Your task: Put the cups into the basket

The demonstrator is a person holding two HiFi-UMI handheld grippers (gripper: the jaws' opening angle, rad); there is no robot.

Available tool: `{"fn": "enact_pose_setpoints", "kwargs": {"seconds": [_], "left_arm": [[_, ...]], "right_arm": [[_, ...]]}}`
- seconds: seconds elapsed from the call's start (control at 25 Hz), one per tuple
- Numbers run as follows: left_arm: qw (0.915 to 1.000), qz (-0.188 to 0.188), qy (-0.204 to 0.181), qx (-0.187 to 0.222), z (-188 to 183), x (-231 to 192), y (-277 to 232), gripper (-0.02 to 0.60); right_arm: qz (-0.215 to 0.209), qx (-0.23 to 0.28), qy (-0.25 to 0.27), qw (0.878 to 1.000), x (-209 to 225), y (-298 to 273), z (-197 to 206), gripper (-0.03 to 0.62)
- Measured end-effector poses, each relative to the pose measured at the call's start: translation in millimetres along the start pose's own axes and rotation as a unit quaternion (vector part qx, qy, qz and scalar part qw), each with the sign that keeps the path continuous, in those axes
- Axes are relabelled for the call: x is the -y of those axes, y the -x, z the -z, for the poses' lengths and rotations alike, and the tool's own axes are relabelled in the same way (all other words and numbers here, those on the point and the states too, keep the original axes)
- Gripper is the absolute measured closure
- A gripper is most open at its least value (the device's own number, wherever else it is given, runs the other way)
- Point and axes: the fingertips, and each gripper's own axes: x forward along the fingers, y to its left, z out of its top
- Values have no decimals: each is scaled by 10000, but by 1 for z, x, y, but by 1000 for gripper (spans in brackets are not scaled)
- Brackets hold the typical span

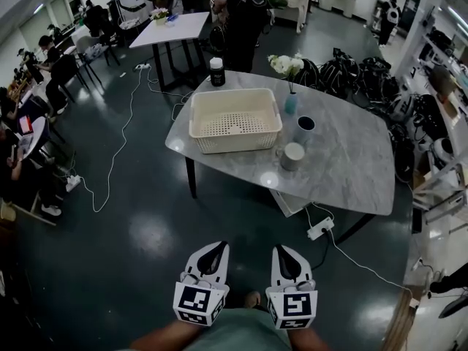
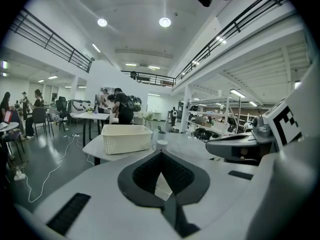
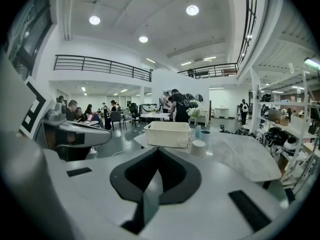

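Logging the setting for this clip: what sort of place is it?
Probably a large open lab or workshop hall: a black-railed mezzanine walkway overhead, people seated at desks along the left, and white metal storage shelves on the right.

We stand in a tall white hall whose dark, glossy floor [image 1: 131,196] mirrors the round ceiling lights [image 3: 192,10]. A grey marbled worktop [image 1: 351,167] on dark legs stands ahead of us, and a white table [image 1: 172,28] stands beyond it. A railed gallery [image 3: 100,64] runs along the upper walls. White cables [image 1: 110,167] trail across the floor, and a power strip [image 1: 320,229] lies beside the worktop. Shelving [image 1: 442,79] lines the right side. People sit at desks [image 1: 33,134] on the left.
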Motion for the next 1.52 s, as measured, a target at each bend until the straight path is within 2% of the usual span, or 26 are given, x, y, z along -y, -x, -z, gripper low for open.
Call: {"fn": "enact_pose_setpoints", "kwargs": {"seconds": [0.32, 0.84, 1.12, 1.52], "left_arm": [[9999, 133, 2, 30, -25, -26, -30, 575], [9993, 359, -67, 94, -53, -96, -52, 575], [9984, 547, -80, 102, -57, -127, -59, 575], [9984, 543, 110, 145, -60, -160, -61, 575]], "right_arm": [[180, -2, 65, 9998, 6, -34, -25, 580], [486, 167, 218, 9984, -23, -92, -67, 580], [668, 165, 205, 9974, -40, -116, -74, 580], [671, 68, 335, 9972, -61, -141, -83, 580]]}}
